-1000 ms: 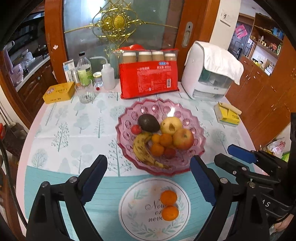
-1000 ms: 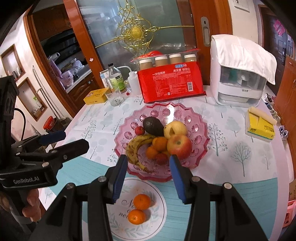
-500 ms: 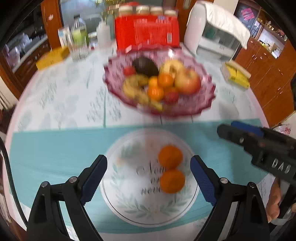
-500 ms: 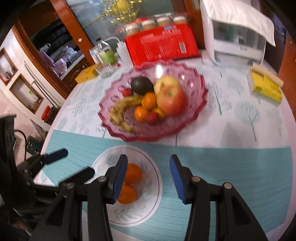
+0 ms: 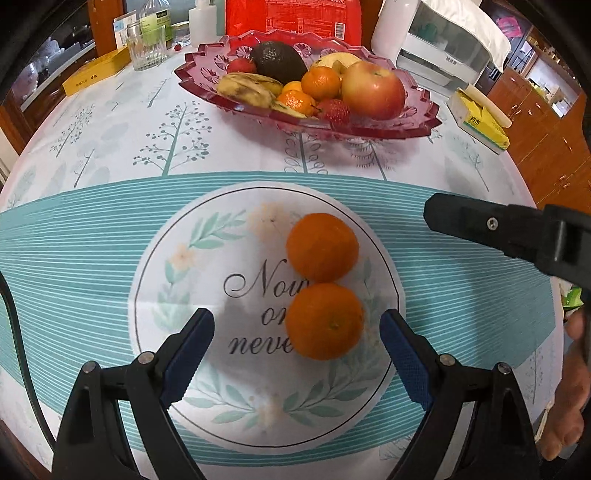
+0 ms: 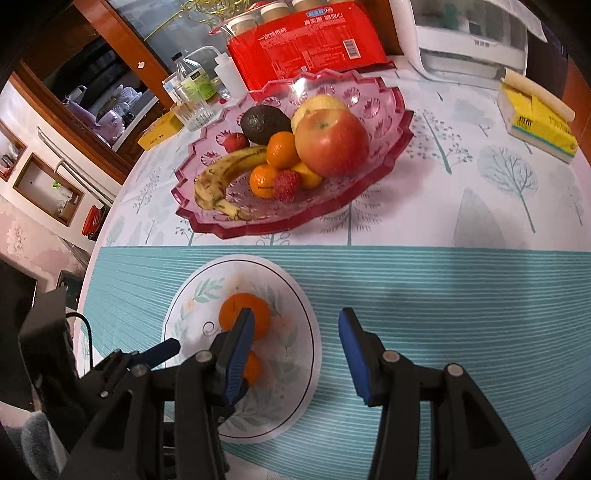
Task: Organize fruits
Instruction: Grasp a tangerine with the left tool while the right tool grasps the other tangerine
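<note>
Left wrist: pink bowl (image 5: 388,127) holds apple (image 5: 373,89), banana (image 5: 247,86), avocado (image 5: 277,62).

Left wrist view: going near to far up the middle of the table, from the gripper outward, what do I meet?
Left gripper → nearer tangerine → farther tangerine → teal striped band of the tablecloth → tree-print part of the cloth → pink glass fruit bowl → red packet.

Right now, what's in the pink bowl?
The pink bowl holds a banana, avocado, red apple, a yellowish fruit behind it, tangerines and small red fruits. Anything under the pile is hidden.
</note>
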Demonstrator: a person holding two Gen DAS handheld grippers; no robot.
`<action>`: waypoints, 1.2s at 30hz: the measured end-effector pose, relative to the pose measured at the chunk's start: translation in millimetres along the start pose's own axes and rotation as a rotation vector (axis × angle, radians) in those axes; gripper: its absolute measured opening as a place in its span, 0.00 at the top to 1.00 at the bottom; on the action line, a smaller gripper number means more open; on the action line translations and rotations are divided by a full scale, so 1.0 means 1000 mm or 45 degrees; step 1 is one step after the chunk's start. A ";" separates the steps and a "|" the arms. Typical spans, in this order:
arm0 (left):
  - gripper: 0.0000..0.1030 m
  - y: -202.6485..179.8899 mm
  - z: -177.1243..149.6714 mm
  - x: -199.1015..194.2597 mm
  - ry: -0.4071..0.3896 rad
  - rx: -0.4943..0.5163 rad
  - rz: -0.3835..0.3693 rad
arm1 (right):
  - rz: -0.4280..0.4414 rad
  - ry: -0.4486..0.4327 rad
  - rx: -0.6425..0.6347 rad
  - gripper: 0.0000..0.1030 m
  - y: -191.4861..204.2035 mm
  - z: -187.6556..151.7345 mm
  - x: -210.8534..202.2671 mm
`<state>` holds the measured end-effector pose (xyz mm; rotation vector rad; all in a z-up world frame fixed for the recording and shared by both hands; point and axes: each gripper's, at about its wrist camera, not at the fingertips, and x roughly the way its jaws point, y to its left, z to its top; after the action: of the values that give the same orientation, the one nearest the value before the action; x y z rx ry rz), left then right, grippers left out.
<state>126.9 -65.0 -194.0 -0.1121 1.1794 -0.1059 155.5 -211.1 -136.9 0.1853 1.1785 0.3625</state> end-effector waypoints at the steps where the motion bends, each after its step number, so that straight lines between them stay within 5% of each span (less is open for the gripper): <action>1: 0.12 -0.002 -0.002 0.002 -0.005 0.002 0.001 | 0.000 0.005 0.001 0.54 0.000 -0.001 0.001; 4: 0.19 -0.005 -0.004 0.003 -0.016 0.003 -0.004 | 0.005 0.017 0.002 0.54 0.000 -0.003 0.005; 6: 0.36 -0.005 -0.005 0.005 -0.010 0.006 -0.012 | 0.014 0.023 0.001 0.53 0.001 -0.004 0.007; 12: 0.57 0.000 -0.007 0.004 -0.004 0.000 -0.125 | 0.035 0.042 -0.031 0.53 0.011 -0.005 0.015; 29: 0.58 0.088 -0.011 -0.014 -0.058 -0.235 0.002 | 0.043 0.130 -0.145 0.53 0.054 -0.003 0.056; 36: 0.58 0.110 -0.012 -0.019 -0.076 -0.282 0.014 | -0.045 0.100 -0.186 0.49 0.064 0.002 0.063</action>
<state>111.6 46.2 -196.4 -0.3019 1.1294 0.0383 166.6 -128.5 -169.6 0.0234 1.2260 0.4261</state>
